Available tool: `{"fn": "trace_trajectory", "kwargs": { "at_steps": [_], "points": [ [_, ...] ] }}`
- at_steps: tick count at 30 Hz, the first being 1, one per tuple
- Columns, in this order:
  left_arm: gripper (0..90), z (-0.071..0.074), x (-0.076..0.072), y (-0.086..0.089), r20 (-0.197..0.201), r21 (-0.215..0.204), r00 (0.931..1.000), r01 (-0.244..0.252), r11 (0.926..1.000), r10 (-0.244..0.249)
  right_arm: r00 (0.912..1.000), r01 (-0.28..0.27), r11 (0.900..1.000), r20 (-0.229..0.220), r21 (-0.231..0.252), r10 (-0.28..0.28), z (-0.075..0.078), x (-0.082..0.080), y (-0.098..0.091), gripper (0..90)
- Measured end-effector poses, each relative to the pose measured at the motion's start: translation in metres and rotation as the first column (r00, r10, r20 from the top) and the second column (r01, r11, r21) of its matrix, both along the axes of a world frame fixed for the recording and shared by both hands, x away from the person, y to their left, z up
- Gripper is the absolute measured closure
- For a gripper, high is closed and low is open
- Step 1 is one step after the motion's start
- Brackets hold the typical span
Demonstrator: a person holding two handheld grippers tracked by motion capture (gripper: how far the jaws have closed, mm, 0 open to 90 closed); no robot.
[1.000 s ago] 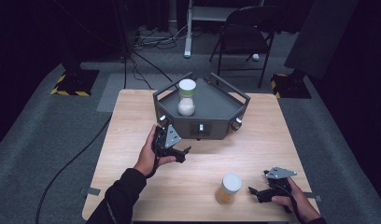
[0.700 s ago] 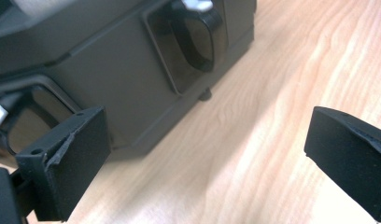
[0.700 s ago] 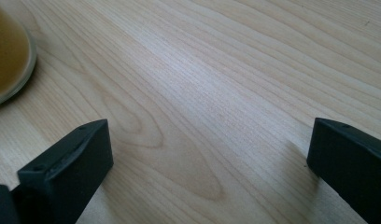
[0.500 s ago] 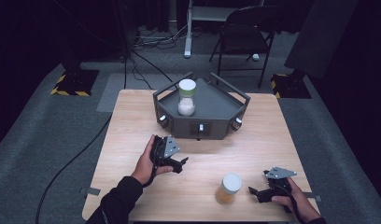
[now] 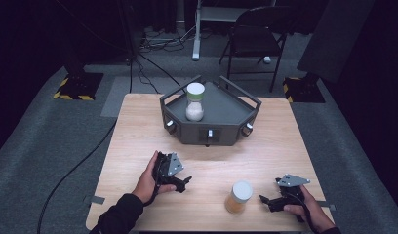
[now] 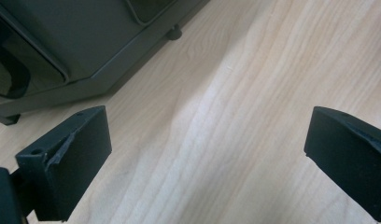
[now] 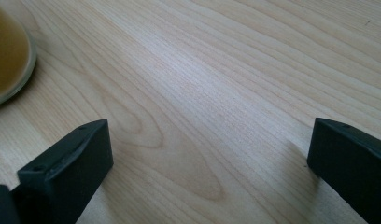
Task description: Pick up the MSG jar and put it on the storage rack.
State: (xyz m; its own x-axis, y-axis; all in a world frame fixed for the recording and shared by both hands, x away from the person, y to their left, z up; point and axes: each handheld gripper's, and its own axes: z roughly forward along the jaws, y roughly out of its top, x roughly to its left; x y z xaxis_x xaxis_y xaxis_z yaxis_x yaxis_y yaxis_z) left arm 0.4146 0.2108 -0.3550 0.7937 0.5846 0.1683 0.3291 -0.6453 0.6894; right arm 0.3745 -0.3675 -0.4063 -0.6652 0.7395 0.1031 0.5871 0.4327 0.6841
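A dark grey angular tray (image 5: pixel 226 109) with knobs on its front stands at the back middle of the wooden table (image 5: pixel 138 126). Inside it stands a clear jar of white powder (image 5: pixel 195 101) with a pale lid. A second jar with amber contents and a white lid (image 5: pixel 238 196) stands near the front edge; its base shows at the left edge of the right gripper view (image 7: pixel 9 58). My left gripper (image 5: pixel 183 183) lies low on the table, open, front left of the tray (image 6: pixel 62 42). My right gripper (image 5: pixel 266 201) rests open just right of the amber jar, jaws empty.
Beyond the table are grey carpet, a folding chair (image 5: pixel 258 36), stand bases with yellow-black tape (image 5: pixel 72 87) and cables on the floor (image 5: pixel 158 41). Bare wood lies between the two grippers and in front of the tray.
My left gripper has drawn back from the tray's front toward the person and lower onto the table. The right gripper and both jars have stayed put.
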Motion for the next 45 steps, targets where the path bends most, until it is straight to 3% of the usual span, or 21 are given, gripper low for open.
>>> {"fn": "trace_trajectory", "kwargs": {
  "at_steps": [16, 32, 41, 45],
  "points": [
    [0.6, 0.0, -0.014, 0.018, -0.05, -0.002, 0.9986, -0.014, 0.9999, 0.013, 1.0, -0.001, 1.0, -0.001, -0.001, 0.001, 0.0, 0.0, 0.0, 0.0],
    [0.8, 0.0, -0.015, 0.035, -0.123, 0.019, 0.9924, -0.009, 0.9998, 0.011, 1.0, -0.001, 1.0, -0.001, -0.002, 0.001, 0.0, 0.0, 0.0, 0.0],
    [0.9, 0.0, -0.023, 0.049, -0.149, 0.043, 0.987, -0.053, 0.9977, 0.059, 1.0, -0.001, 1.0, -0.001, -0.001, 0.001, 0.0, 0.0, 0.0, 0.0],
    [0.9, 0.0, -0.023, 0.057, -0.17, 0.031, 0.9823, -0.075, 0.9967, 0.079, 1.0, -0.001, 1.0, -0.001, -0.002, 0.001, 0.0, 0.0, 0.0, 0.0]
  ]
}}
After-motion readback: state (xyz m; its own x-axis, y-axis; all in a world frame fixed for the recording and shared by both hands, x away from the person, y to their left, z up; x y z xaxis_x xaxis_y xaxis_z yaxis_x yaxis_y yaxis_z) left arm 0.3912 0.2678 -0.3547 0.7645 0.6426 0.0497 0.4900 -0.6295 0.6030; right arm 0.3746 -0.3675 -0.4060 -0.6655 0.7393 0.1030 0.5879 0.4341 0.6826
